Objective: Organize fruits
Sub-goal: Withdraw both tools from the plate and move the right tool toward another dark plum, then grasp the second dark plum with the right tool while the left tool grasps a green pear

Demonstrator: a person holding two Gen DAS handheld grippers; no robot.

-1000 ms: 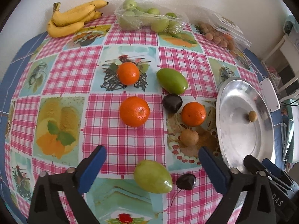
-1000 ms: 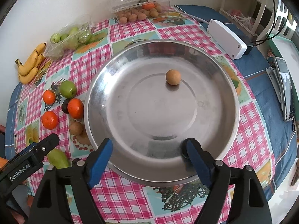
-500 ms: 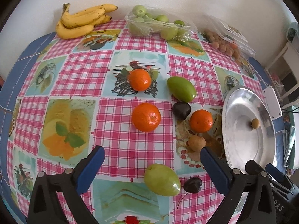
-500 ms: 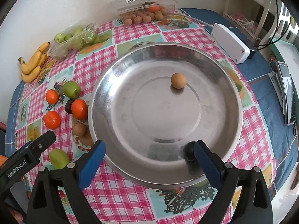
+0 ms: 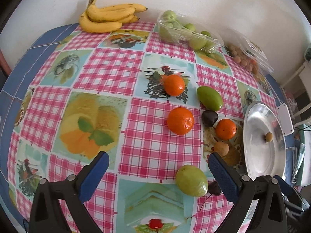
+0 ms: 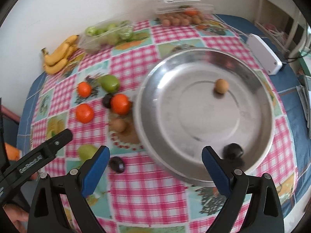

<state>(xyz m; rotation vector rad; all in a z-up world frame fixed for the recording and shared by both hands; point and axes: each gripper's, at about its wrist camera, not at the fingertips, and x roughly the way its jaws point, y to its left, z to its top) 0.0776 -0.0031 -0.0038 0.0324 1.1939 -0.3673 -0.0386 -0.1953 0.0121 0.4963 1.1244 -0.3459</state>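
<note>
My left gripper (image 5: pixel 158 170) hangs open over the checked tablecloth, with nothing between its blue pads. Ahead of it lie three oranges (image 5: pixel 180 120), two green fruits (image 5: pixel 191 180), a dark plum (image 5: pixel 209 118), a second plum (image 5: pixel 214 188) and a small brown fruit (image 5: pixel 221 149). My right gripper (image 6: pixel 155 167) is open above the near rim of the metal bowl (image 6: pixel 155 101). In the bowl lie a small brown fruit (image 6: pixel 221 85) and a dark plum (image 6: pixel 233 150); the plum rests free beside my right finger. Another plum (image 6: pixel 116 164) lies on the cloth.
Bananas (image 5: pixel 108 17), a bag of green fruit (image 5: pixel 184 31) and a clear box of small brown fruit (image 6: pixel 182 13) line the wall at the back. A white box (image 6: pixel 264 58) with a cable sits right of the bowl. The left gripper's body (image 6: pixel 38 155) shows at left.
Both grippers have drifted left, so the scene slides right in both views. The right jaws have spread wider, and the dark plum in the bowl now shows clear of the right finger.
</note>
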